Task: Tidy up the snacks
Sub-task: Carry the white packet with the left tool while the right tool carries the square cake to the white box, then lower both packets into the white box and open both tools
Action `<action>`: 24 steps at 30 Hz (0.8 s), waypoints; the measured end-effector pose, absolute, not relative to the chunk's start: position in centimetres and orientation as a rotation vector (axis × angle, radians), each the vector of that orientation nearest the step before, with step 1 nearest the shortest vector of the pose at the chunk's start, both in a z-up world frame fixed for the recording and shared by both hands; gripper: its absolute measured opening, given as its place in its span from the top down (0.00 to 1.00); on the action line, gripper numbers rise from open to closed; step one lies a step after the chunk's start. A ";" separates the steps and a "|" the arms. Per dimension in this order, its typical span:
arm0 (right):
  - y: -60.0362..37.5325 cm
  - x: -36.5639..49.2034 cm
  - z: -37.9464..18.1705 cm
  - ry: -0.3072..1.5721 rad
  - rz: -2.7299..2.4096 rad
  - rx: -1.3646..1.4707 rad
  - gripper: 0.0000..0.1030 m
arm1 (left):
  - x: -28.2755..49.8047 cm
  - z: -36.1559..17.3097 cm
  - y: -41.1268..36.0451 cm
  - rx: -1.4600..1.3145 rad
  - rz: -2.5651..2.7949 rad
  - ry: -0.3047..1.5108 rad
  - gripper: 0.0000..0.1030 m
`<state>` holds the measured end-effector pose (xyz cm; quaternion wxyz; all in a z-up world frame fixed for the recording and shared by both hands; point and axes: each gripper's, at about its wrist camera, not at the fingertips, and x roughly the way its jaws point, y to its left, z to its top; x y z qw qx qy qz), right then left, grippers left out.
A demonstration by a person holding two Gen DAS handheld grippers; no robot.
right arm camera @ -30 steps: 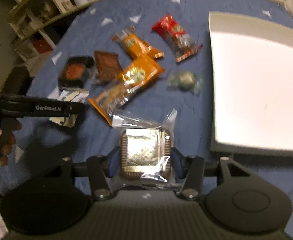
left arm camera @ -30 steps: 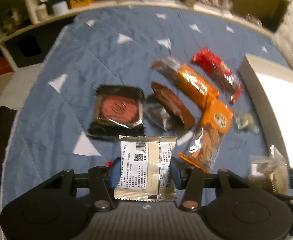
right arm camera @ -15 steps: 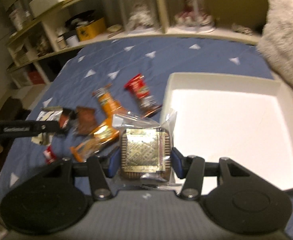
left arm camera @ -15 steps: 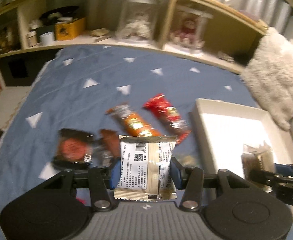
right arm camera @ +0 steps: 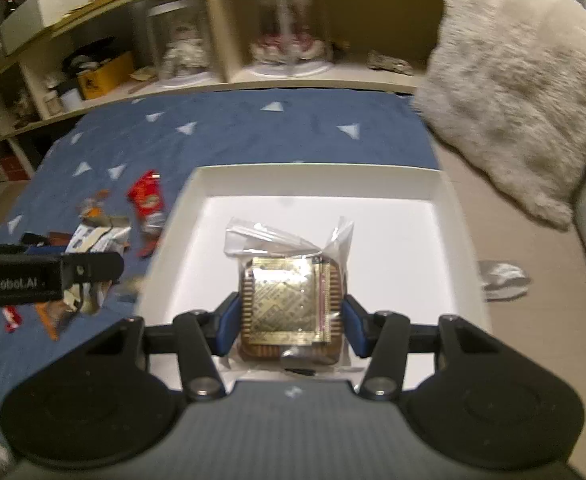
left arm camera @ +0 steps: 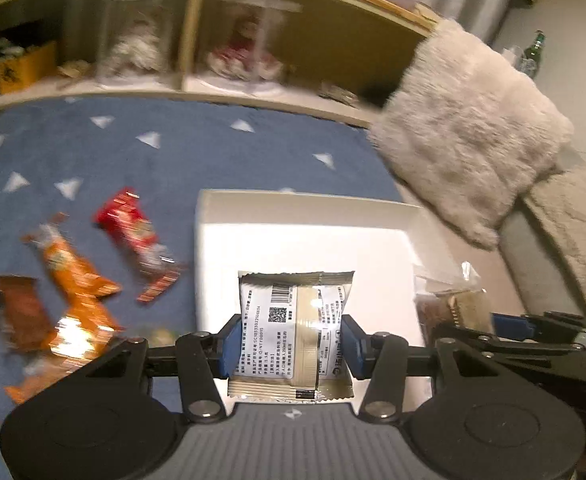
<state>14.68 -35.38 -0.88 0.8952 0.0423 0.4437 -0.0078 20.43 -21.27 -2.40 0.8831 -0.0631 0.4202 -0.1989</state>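
My left gripper (left arm camera: pixel 291 344) is shut on a white and beige barcode snack packet (left arm camera: pixel 293 328) and holds it over the left part of the white box (left arm camera: pixel 305 208). My right gripper (right arm camera: pixel 291 328) is shut on a clear bag with a gold-patterned biscuit (right arm camera: pixel 291 308), held over the middle of the white box (right arm camera: pixel 317 182). In the left wrist view the right gripper and its bag (left arm camera: pixel 449 304) show at the right. In the right wrist view the left gripper (right arm camera: pixel 45 276) shows at the left.
Several snacks lie on the blue blanket (left arm camera: pixel 197 156) left of the box: a red packet (left arm camera: pixel 133 232), orange packets (left arm camera: pixel 73 268), a brown one (left arm camera: pixel 21 312). A fluffy cushion (left arm camera: pixel 469 132) lies right of the box. Shelves (right arm camera: pixel 213 72) run along the back.
Both grippers have moved right from the snack pile to above the white box, each still holding its packet. The view has tilted up toward the shelves.
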 end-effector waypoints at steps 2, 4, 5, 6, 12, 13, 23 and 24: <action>-37.0 14.4 -1.0 0.927 -0.037 0.084 0.43 | 20.8 -3.2 -22.9 -0.151 -0.433 0.896 0.50; -38.9 14.0 -1.3 0.934 -0.057 0.084 0.43 | 21.0 -4.0 -24.4 -0.172 -0.449 0.913 0.49; -40.2 13.5 -1.3 0.938 -0.066 0.086 0.43 | 21.1 -4.4 -25.1 -0.188 -0.462 0.922 0.49; -40.9 13.5 -1.5 0.941 -0.076 0.089 0.43 | 21.2 -4.9 -25.8 -0.209 -0.481 0.930 0.49; -44.6 13.4 -2.9 0.961 -0.102 0.130 0.43 | 21.8 -8.1 -28.5 -0.339 -0.527 1.010 0.49; -44.9 13.5 -3.3 0.965 -0.100 0.142 0.43 | 21.9 -8.5 -28.8 -0.352 -0.525 1.019 0.49; -45.8 15.1 -7.1 1.040 -0.047 0.162 0.43 | 23.5 -12.4 -29.9 -0.407 -0.471 1.132 0.49; -45.8 15.2 -7.4 1.049 -0.044 0.164 0.43 | 23.5 -12.7 -30.0 -0.405 -0.463 1.140 0.49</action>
